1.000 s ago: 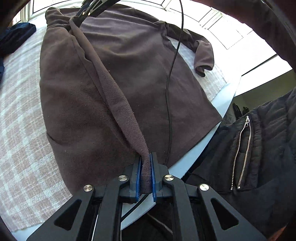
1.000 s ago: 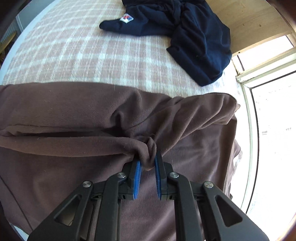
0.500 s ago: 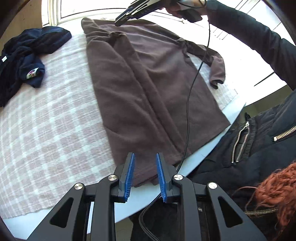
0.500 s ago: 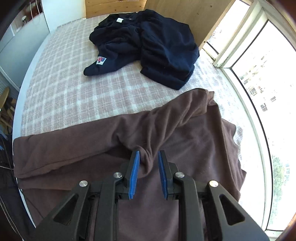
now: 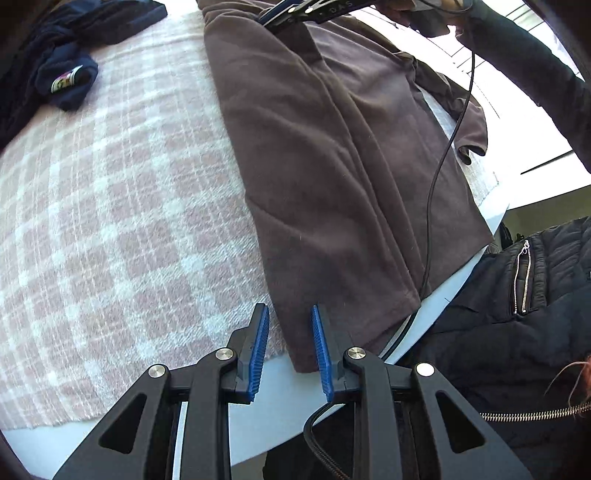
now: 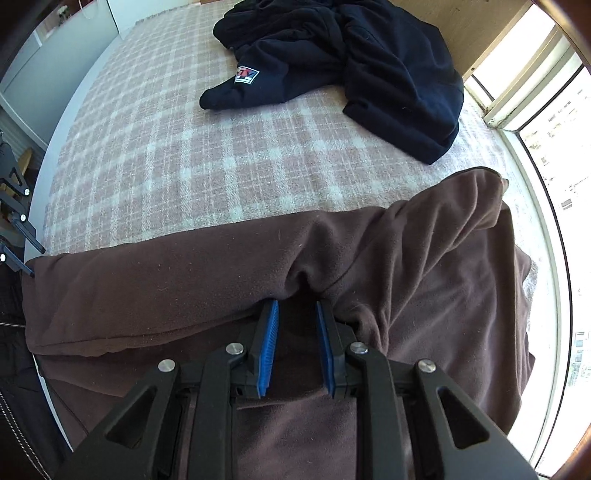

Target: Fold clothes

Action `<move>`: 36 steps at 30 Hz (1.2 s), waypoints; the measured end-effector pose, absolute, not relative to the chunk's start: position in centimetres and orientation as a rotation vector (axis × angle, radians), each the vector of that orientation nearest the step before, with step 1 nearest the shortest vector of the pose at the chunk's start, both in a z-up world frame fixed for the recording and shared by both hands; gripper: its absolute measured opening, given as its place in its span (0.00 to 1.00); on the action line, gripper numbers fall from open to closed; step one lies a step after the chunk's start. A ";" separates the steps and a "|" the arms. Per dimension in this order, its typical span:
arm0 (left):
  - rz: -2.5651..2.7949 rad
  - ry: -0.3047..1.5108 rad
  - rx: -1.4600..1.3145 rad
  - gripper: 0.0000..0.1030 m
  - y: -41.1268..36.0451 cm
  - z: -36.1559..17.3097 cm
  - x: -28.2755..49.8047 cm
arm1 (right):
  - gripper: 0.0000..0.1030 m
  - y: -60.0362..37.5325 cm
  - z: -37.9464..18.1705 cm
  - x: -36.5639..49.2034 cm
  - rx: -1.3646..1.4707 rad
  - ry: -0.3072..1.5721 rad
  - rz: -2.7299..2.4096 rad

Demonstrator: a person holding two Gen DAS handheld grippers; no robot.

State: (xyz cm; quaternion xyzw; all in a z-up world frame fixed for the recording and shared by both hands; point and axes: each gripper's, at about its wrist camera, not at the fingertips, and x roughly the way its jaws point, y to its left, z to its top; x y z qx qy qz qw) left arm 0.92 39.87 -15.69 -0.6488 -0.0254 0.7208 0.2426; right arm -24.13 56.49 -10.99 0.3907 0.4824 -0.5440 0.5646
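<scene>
A brown fleece garment [image 5: 332, 155] lies flat on the checked cloth, one long side folded over onto its body. My left gripper [image 5: 290, 314] stands open over the garment's near hem corner, fabric showing between its blue pads but not pinched. In the right wrist view the same brown garment [image 6: 258, 266] stretches across, its folded edge forming a ridge. My right gripper [image 6: 297, 308] is open just above the fold, holding nothing. That right gripper [image 5: 295, 11] also shows at the top of the left wrist view, over the garment's far end.
A dark navy garment [image 6: 354, 62] lies crumpled at the far side of the pink-and-white checked cloth [image 6: 184, 155]. A black cable [image 5: 439, 177] hangs across the brown garment. The person's black zipped jacket [image 5: 517, 314] stands at the table's white edge [image 5: 280, 413]. Windows line the right.
Both grippers have let go of the brown fabric and opened. The lifted fold has dropped flat onto the garment. Both grippers pulled back a little.
</scene>
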 end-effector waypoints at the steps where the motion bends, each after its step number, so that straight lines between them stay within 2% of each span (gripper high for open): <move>1: 1.965 -0.080 -1.770 0.24 39.9 -15.8 1.0 | 0.20 56.4 -11.1 -24.0 0.921 1.138 -1.278; 3: 1.956 -0.099 -1.756 0.24 40.1 -15.8 1.0 | 0.20 56.2 -11.4 -23.8 0.926 1.143 -1.275; 5: 1.930 -0.124 -1.752 0.17 40.3 -16.1 1.1 | 0.20 56.1 -11.7 -23.5 0.931 1.149 -1.271; 6: 1.920 -0.136 -1.754 0.03 40.4 -16.3 1.1 | 0.20 56.0 -11.9 -23.4 0.932 1.158 -1.271; 12: 1.949 -0.258 -1.692 0.03 39.8 -15.5 3.2 | 0.21 55.6 -12.8 -23.7 0.982 1.154 -1.266; 16: 1.920 -0.397 -1.763 0.04 38.2 -17.2 3.3 | 0.23 55.5 -12.8 -23.6 0.996 1.156 -1.261; 20: 1.932 -0.271 -1.801 0.06 38.2 -15.5 3.7 | 0.24 55.9 -11.0 -24.2 0.996 1.128 -1.285; 22: 1.962 -0.203 -1.801 0.04 37.9 -14.0 3.7 | 0.24 55.5 -9.3 -26.3 1.007 1.074 -1.357; 25: 2.037 -0.131 -1.742 0.04 38.3 -11.4 1.7 | 0.24 54.8 -6.8 -29.4 1.021 0.988 -1.464; 29: 2.064 0.029 -1.646 0.04 40.6 -10.0 -1.9 | 0.27 52.7 -6.1 -31.6 1.043 0.965 -1.515; 30: 2.062 0.044 -1.623 0.08 41.3 -10.1 -2.7 | 0.28 52.1 -6.0 -32.1 1.048 0.961 -1.525; 32: 2.047 0.060 -1.588 0.08 42.9 -10.9 -4.2 | 0.32 51.0 -5.8 -33.1 1.059 0.954 -1.546; 36: 1.886 0.092 -1.627 0.08 46.6 -14.7 -5.1 | 0.32 49.0 -6.7 -34.7 1.108 0.923 -1.544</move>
